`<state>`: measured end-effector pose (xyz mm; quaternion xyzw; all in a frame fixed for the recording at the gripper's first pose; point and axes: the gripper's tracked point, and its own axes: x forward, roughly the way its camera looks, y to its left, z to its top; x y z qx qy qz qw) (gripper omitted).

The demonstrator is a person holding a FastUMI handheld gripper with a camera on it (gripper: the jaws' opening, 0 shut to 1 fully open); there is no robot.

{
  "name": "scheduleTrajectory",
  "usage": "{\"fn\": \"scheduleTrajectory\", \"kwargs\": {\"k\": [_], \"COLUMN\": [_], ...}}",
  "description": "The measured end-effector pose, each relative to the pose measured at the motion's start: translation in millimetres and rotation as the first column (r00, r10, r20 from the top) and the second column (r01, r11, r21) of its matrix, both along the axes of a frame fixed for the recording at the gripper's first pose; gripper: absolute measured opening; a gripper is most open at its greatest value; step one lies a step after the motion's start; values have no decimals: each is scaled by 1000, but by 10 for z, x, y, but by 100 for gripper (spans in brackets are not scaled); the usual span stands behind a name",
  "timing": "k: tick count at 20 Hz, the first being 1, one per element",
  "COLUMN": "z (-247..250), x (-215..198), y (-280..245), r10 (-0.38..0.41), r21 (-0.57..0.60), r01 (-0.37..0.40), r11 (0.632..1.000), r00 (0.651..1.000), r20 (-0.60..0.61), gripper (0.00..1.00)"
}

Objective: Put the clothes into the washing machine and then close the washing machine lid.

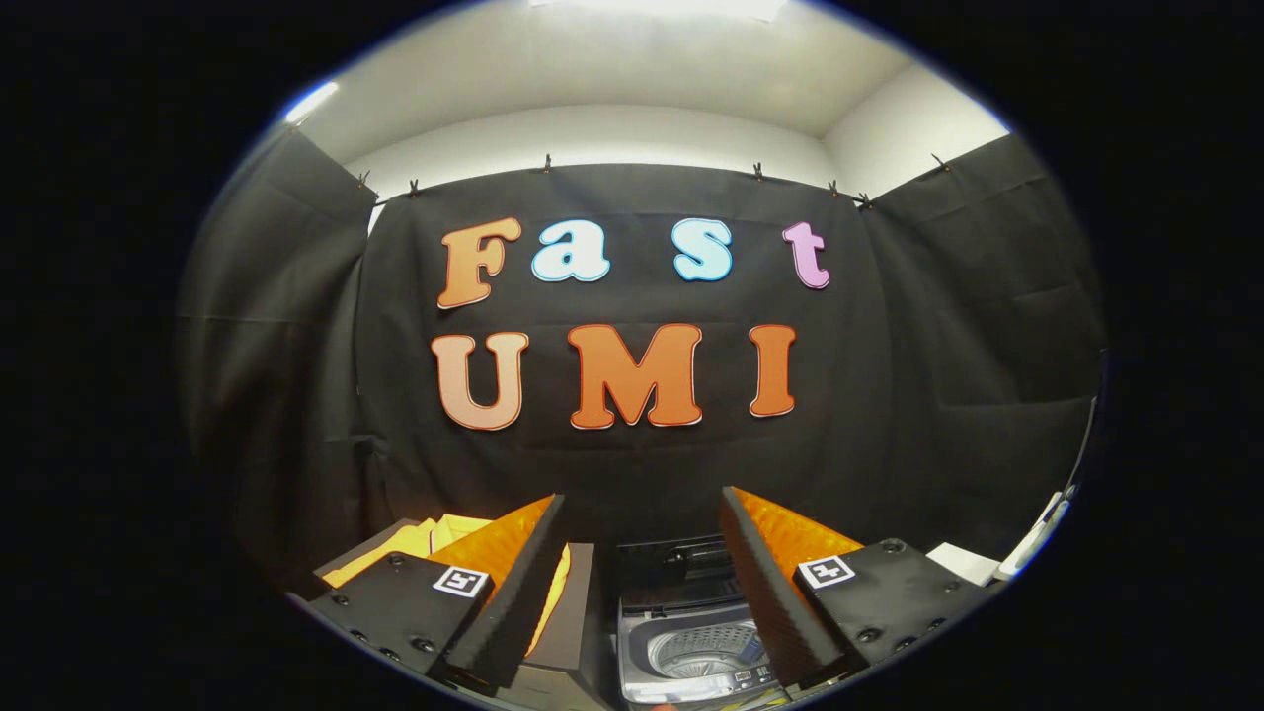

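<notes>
One gripper [642,553] shows in the gripper view, its two fingers spread wide apart with nothing held between them. Each finger carries one small square black-and-white marker on its flat mount, two markers in all.

One washing machine [691,642] sits below and between the fingers, closer to the right finger, which covers part of its right side. Its lid [681,568] is raised at the back, and the round drum [706,652] is open to view; whether anything lies inside cannot be told. A strip of control panel [736,679] runs along its near edge.

One pile of yellow clothes [420,541] lies in a dark box [578,612] to the left of the machine. The left finger stands in front of the pile and hides much of it, so how many separate pieces it holds cannot be told. The clothes are apart from both fingers.

Beyond the fingers hangs the black cloth wall [938,395], clipped along its top edge by several small clips; seven can be counted. Above it rise a white wall [592,133] and ceiling with one bright light [662,8]. At the far right, a white object [1032,543] stands beside a pale flat surface [963,565]; what it is cannot be told.
</notes>
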<state>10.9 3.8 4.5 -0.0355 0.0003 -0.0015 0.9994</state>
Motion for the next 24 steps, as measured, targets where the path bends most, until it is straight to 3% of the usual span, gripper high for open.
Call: {"fn": "scheduleTrajectory", "kwargs": {"k": [10, 24], "z": [-205, -1048], "x": [191, 823], "y": [456, 1995], "r10": [28, 146], "r21": [-9, 50], "r01": [-29, -140], "r11": [1000, 989], "r00": [999, 978], "r20": [-34, -146], "gripper": [98, 98]}}
